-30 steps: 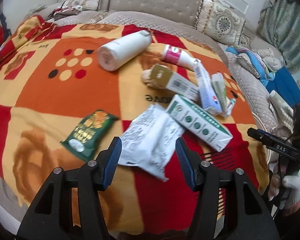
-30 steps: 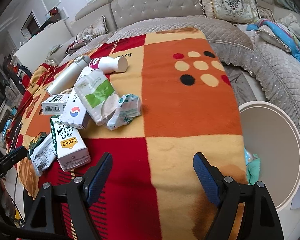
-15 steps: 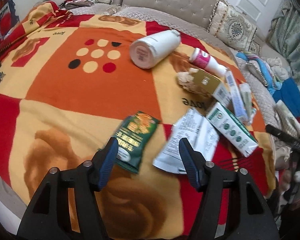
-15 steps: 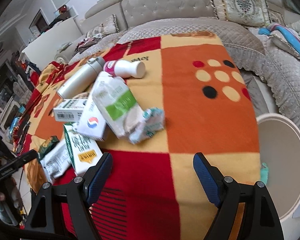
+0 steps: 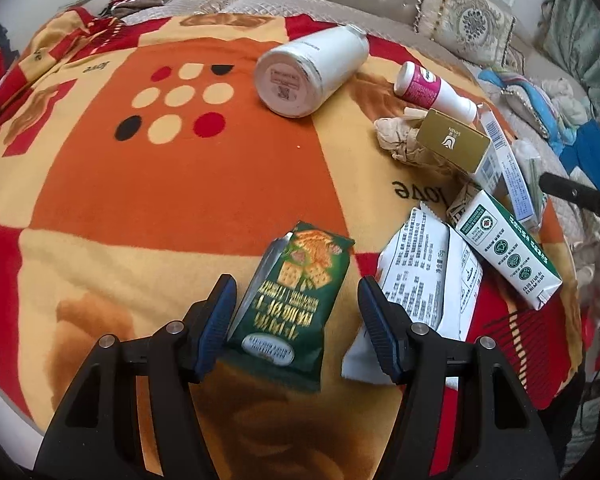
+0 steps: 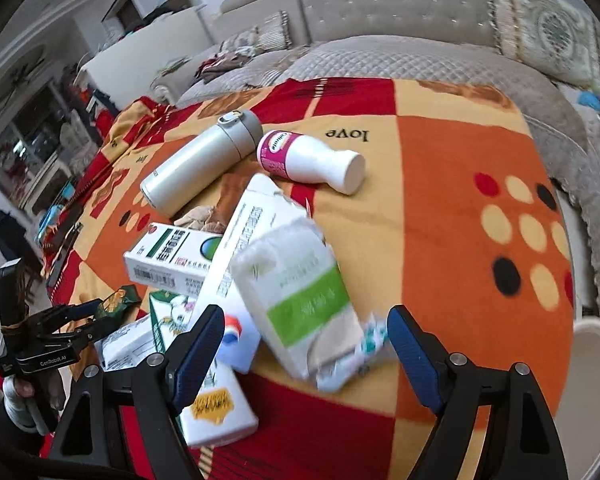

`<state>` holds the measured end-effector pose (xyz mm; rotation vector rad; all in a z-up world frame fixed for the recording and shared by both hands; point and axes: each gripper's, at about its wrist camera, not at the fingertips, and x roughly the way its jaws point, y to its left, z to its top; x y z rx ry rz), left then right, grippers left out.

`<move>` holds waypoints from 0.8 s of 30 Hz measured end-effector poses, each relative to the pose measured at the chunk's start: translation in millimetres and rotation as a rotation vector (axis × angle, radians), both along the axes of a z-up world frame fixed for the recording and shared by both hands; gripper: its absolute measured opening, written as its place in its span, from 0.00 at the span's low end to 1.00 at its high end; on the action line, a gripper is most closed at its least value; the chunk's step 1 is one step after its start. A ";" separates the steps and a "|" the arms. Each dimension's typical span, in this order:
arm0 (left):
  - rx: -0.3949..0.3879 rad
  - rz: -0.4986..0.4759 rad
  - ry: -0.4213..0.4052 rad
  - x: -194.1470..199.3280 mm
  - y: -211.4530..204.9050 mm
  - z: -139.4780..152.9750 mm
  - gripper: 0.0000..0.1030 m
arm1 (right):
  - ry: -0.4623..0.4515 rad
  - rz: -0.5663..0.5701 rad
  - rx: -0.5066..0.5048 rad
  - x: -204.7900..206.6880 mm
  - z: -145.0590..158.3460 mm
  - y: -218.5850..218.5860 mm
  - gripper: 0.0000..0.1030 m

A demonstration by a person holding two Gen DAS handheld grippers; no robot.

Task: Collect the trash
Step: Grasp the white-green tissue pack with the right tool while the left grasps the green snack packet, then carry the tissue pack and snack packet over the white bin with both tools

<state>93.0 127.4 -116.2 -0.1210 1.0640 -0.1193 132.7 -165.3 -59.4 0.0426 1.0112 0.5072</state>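
My left gripper [image 5: 294, 320] straddles the green snack packet [image 5: 296, 292] lengthwise, fingers apart; right gripper [image 6: 306, 344] gapes, empty.

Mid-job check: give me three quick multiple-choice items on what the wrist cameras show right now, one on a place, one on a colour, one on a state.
1. What lies between the fingers of the left gripper?
A. the green snack packet
B. a glass jar
C. a spoon

2. What colour is the label on the small bottle?
A. blue
B. pink
C. black

3. How is the steel flask placed?
A. standing upright
B. hanging from a hook
C. lying on its side on the blanket

Answers: 1 A, the packet sits between the open fingers, not yet pinched. 2 B, a pink band wraps its base. 3 C, its length rests along the blanket.
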 end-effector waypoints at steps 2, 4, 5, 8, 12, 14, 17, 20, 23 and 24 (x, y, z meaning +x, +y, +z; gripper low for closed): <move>0.010 -0.014 0.004 4.0 -2.8 -1.7 0.60 | 0.011 0.029 0.000 7.8 -2.4 3.4 0.79; 0.020 -0.020 0.009 7.5 -4.6 -4.5 0.60 | 0.022 0.057 0.000 14.5 -5.9 7.6 0.79; 0.022 -0.017 0.008 8.7 -4.6 -5.6 0.60 | 0.029 0.062 0.000 16.8 -8.2 8.7 0.79; 0.014 -0.003 0.000 8.0 -4.2 -5.4 0.56 | 0.040 0.059 0.040 19.1 -11.5 7.9 0.67; 0.026 0.002 -0.002 7.3 -3.4 -4.3 0.33 | 0.021 0.060 0.066 13.3 -7.6 7.1 0.51; 0.029 0.004 -0.005 5.2 -3.2 -1.2 0.29 | -0.003 0.063 0.055 7.4 -3.5 8.9 0.46; 0.029 0.011 -0.029 0.5 -2.9 9.2 0.26 | -0.036 0.068 0.069 -1.3 7.2 6.9 0.45; 0.012 0.018 -0.061 -4.1 -1.5 23.5 0.25 | -0.064 0.071 0.092 -10.7 19.8 5.4 0.44; -0.009 0.011 -0.092 -8.8 -5.0 37.8 0.25 | -0.081 0.072 0.122 -19.9 30.8 2.9 0.44; -0.011 0.005 -0.100 -10.2 -7.2 41.2 0.25 | -0.084 0.072 0.132 -22.8 34.0 2.3 0.44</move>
